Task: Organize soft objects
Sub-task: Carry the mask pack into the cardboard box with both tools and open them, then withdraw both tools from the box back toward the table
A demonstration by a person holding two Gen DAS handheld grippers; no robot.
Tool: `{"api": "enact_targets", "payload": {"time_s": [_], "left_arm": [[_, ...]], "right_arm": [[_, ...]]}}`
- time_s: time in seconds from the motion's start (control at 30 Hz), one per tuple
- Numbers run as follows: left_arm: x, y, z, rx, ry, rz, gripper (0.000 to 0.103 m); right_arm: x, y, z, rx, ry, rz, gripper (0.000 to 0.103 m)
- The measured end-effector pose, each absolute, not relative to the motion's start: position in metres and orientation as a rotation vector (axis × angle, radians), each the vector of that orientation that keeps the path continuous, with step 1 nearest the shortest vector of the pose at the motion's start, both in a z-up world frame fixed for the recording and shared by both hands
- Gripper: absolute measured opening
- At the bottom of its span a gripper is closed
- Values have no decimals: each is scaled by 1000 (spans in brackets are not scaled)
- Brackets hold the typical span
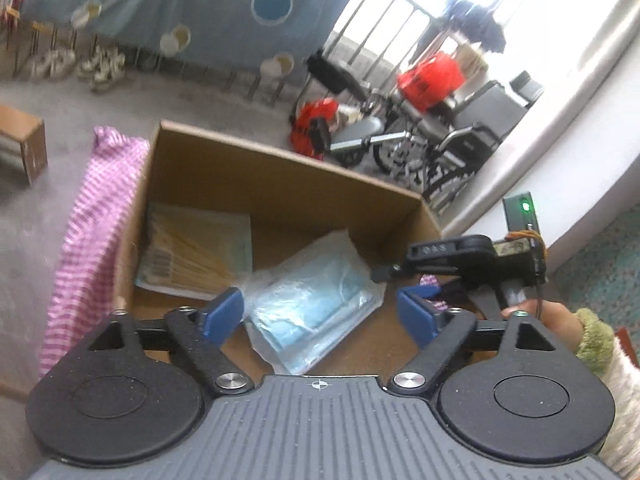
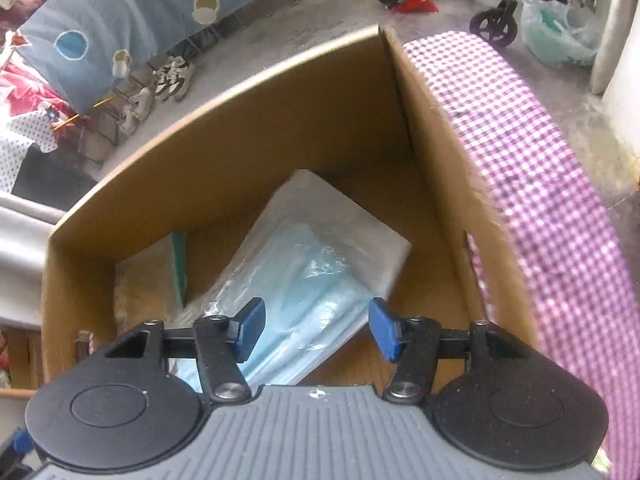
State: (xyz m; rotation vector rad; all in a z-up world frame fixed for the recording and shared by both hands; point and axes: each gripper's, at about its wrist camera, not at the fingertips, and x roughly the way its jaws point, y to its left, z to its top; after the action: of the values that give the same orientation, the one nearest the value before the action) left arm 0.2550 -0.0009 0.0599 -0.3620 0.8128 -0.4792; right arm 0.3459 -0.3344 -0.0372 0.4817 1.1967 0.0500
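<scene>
Left tongs (image 1: 320, 312): jaws stand wide with nothing between the blue pads; they hover over the near edge of the cardboard box (image 1: 280, 176).
Right tongs (image 2: 316, 330): jaws partly apart and empty, pointing steeply down into the same box; in the left view their tips sit by the box's right wall, with a person's hand (image 1: 548, 316) on the handle.
Mask pack (image 2: 312, 264): a clear plastic packet of pale blue face masks lies inside the box, slanted corner to corner on the floor of it, free of both pairs of pads.
Flat packet (image 1: 196, 248): a second, tan and teal packet lies flat in the far left corner of the box, its edge touching or tucked under the mask pack; which one, the blur hides.
Checked cloth (image 2: 540, 184): pink and white fabric hangs over the outer side of the box, draped against one wall.
Risk, cloth: probably the next soft thing to sort; a pinch at one edge could let it slide off the wall to the floor.
Risk, box: a pull on the cloth may drag or tip the light cardboard wall.
Risk, pack: the slick plastic may slip if a later item lands on its raised corner, so the pile settles unevenly.
Risk, tongs: both work in one tight opening and could knock together.
</scene>
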Motion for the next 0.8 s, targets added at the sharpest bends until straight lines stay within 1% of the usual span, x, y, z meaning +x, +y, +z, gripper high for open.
{"api": "enact_targets", "payload": {"time_s": [0.03,0.13,0.27,0.4,0.5,0.6,0.7,0.8], "left_arm": [[248,3,64,-357,795,-478,94],[229,17,72,-354,745,-470,98],[209,36,78,-350,690,-449,101],[192,56,78,-373,666,-409,101],[184,69,74,-387,670,-376,101],[179,79,68,-393,681,-342,101],[179,88,62,-417,696,-331,101],[179,95,57,-431,702,-326,101]], "right_arm": [[337,-335,-29,471,1192,57,60],[321,-327,-5,420,1181,106,60],[308,-280,8,294,1268,339,61],[314,-211,-13,196,1412,548,61],[326,-169,-33,135,1488,622,61],[344,-148,-53,88,1555,596,61],[359,-149,-71,77,1583,485,60],[372,-160,-69,137,1526,400,59]]}}
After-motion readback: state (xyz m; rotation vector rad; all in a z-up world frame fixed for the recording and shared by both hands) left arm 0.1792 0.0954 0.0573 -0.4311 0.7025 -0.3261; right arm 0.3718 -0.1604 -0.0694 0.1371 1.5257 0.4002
